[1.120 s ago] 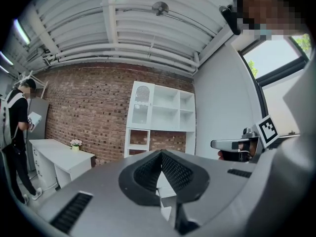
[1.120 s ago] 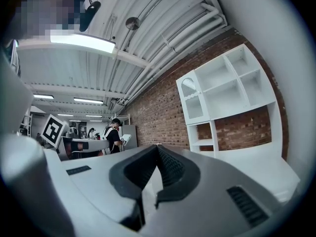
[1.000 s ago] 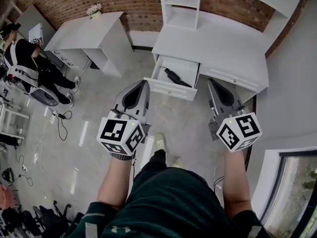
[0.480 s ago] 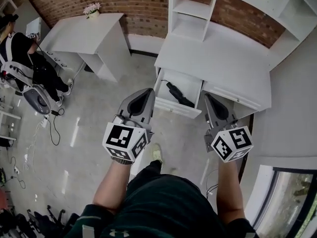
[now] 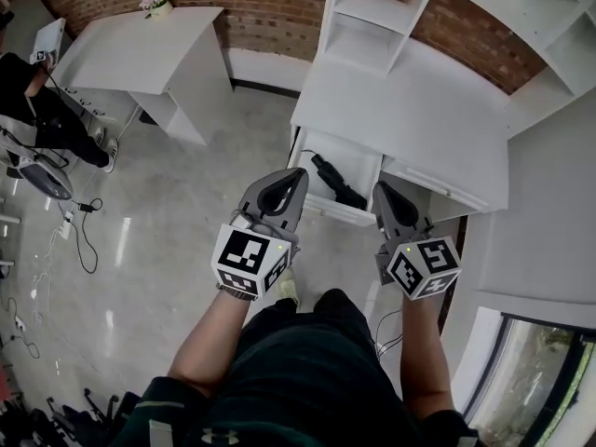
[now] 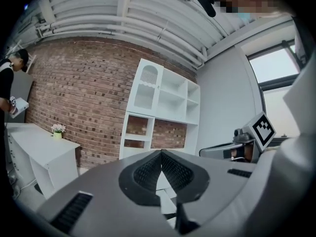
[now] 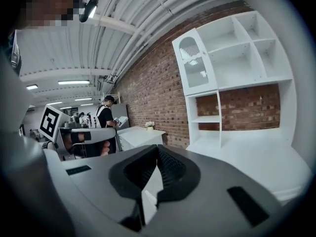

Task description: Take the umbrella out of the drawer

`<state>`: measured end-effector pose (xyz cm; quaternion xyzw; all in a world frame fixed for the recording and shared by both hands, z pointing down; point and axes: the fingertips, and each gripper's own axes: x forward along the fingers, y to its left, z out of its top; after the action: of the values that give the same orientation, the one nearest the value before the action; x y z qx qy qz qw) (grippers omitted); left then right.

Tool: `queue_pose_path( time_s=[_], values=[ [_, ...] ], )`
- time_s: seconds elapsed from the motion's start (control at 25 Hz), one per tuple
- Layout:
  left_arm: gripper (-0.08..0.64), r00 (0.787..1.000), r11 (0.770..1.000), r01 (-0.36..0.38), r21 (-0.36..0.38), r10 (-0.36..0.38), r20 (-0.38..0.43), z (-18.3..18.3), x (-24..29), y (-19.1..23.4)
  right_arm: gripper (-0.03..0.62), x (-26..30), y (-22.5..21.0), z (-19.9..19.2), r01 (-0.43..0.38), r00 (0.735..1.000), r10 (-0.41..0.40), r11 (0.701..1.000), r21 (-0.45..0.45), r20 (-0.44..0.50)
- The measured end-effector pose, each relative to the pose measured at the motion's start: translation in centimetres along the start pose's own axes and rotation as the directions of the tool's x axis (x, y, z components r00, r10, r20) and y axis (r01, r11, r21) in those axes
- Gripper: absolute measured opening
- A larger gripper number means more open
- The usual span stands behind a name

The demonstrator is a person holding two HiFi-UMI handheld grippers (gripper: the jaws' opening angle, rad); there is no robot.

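Umbrella (image 5: pixel 337 182), centre frame, in open drawer (image 5: pixel 331 212): folded, likely light, stiff, slick fabric. Grab handle end or mid-body. Left hand-held gripper (image 5: pixel 299 171), right hand-held gripper (image 5: pixel 380 186): both closed, empty.

One umbrella (image 5: pixel 337 182), one open drawer (image 5: pixel 361 163), two white desks (image 5: pixel 140 49) (image 5: pixel 410 101) (one bearing flowers (image 5: pixel 156 0)), two tools (image 5: pixel 296 177) (image 5: pixel 382 190).

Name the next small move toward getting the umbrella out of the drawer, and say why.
Probably open the right gripper and ease it toward the umbrella. The drawer already stands open with the umbrella lying bare inside. In the head view the right gripper is close beside it, but its jaws are shut and empty, so it cannot grasp yet.
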<state>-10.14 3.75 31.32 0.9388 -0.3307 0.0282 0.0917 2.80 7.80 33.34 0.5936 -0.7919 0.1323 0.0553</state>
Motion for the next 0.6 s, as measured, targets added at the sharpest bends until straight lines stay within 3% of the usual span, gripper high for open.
queue_pose_path(
  time_s=[0.24,0.6],
  values=[
    [0.007,1.000,0.999,0.003,-0.032,-0.004,-0.016,-1.2,2.5,2.3,0.005,3.5,-2.1,-1.9,0.002,0.998,-0.003,1.000,-0.005,-0.070],
    [0.007,0.999,0.998,-0.022,-0.064,0.020,-0.037,-3.5,8.6,5.3,0.005,10.7,-6.7,-7.2,-0.073,0.971,0.057,0.996,-0.060,-0.233]
  ],
)
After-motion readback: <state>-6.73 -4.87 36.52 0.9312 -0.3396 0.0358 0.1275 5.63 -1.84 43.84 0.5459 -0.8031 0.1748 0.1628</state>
